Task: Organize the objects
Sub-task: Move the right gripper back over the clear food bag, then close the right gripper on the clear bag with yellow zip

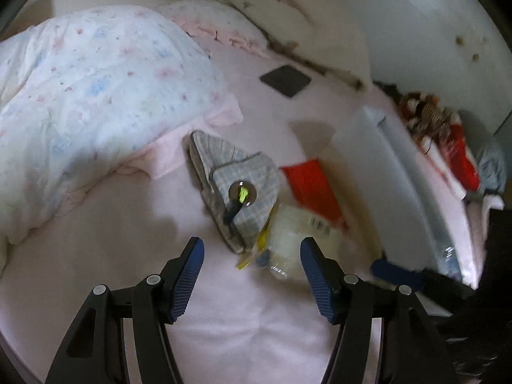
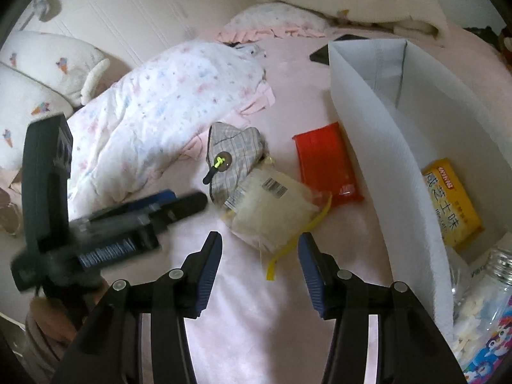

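Hovering above the pink bed sheet (image 2: 256,320), the right tongs (image 2: 260,240) stand wide and empty just short of the crinkly clear bag of pale noodles (image 2: 272,214) at the middle of the frame; the left tongs (image 1: 251,246) are equally wide and empty over the same bag. Closing on that slick film could pinch only a loose fold, letting it slip, or drag along the soft plaid cloth pouch with a snap button (image 2: 233,156) that overlaps its upper edge. The flat glossy red packet (image 2: 323,163) lies beside the white fabric storage box (image 2: 384,147) at right, whose limp wall may buckle if bumped; a yellow carton (image 2: 451,201) already lies inside.
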Demonstrator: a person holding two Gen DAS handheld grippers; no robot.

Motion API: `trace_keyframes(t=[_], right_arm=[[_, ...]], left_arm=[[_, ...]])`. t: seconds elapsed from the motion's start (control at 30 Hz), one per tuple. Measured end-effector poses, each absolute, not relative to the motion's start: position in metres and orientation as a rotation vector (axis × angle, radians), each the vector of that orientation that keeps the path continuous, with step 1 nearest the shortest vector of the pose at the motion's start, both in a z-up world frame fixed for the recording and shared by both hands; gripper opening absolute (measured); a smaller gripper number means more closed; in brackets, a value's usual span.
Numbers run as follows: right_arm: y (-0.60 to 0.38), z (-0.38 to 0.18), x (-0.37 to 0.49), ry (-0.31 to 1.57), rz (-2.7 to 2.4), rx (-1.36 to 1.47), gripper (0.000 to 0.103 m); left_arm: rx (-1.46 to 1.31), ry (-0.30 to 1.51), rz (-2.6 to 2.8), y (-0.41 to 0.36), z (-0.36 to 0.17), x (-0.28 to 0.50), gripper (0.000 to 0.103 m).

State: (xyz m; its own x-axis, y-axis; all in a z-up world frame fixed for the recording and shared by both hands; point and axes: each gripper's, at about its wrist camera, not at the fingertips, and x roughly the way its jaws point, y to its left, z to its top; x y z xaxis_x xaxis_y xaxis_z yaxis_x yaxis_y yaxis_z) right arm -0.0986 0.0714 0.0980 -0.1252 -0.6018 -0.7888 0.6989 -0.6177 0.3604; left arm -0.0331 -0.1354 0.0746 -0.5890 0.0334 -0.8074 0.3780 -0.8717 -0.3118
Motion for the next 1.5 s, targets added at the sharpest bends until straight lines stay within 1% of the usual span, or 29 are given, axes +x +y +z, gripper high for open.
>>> trace_keyframes(t=[0.13,0.2,0.37,0.67,0.83,0.87,0.97,1.0,1.03,1.07,1.17,1.3,1.5], right_arm=[[0.064,0.097,-0.093,0.193,-1.870,1.216,0.050],[0.061,0.095,-0.092,0.196,-1.876,1.220,0.050],[0.071,0.091,-0.093,0.097,-1.918,1.244,0.050],[0.072,0.083,-0.104,0.022,-1.958,1.243,0.050],[0.048,0.060,-0.109,0.061,-1.968,1.289,0.050],[0.046,0.053,-0.109,0.057,-1.963,1.308,0.054],[0.049,0.038,-0.114,-0.061,-1.902,1.337,0.055],[0.053,0.035,-0.116,-0.113,-1.888,1.329,0.053],[0.056,0.036,-0.116,-0.139,-1.884,1.303,0.049],[0.057,0.037,-0.114,-0.137,-1.893,1.282,0.046],[0.060,0.044,-0.109,-0.107,-1.908,1.264,0.042],[0.064,0.061,-0.098,-0.037,-1.918,1.197,0.040],[0.086,0.094,-0.085,-0.062,-1.954,1.064,0.040]], left_arm=[[1.290,0.634,-2.519,-0.138,0.075,-0.029,0.060],[1.306,0.623,-2.514,-0.139,0.073,-0.033,0.060],[1.321,0.632,-2.544,-0.140,0.077,-0.034,0.061],[1.382,0.689,-2.560,-0.138,0.069,-0.041,0.061],[1.346,0.682,-2.525,-0.143,0.067,-0.040,0.061],[1.345,0.686,-2.524,-0.143,0.066,-0.040,0.061],[1.357,0.684,-2.525,-0.141,0.063,-0.044,0.061],[1.363,0.680,-2.529,-0.139,0.062,-0.045,0.061],[1.365,0.679,-2.533,-0.137,0.062,-0.045,0.061],[1.366,0.677,-2.538,-0.135,0.061,-0.045,0.061],[1.365,0.650,-2.557,-0.130,0.063,-0.046,0.061],[1.322,0.619,-2.596,-0.125,0.076,-0.042,0.061],[1.189,0.579,-2.680,-0.119,0.100,-0.033,0.061]])
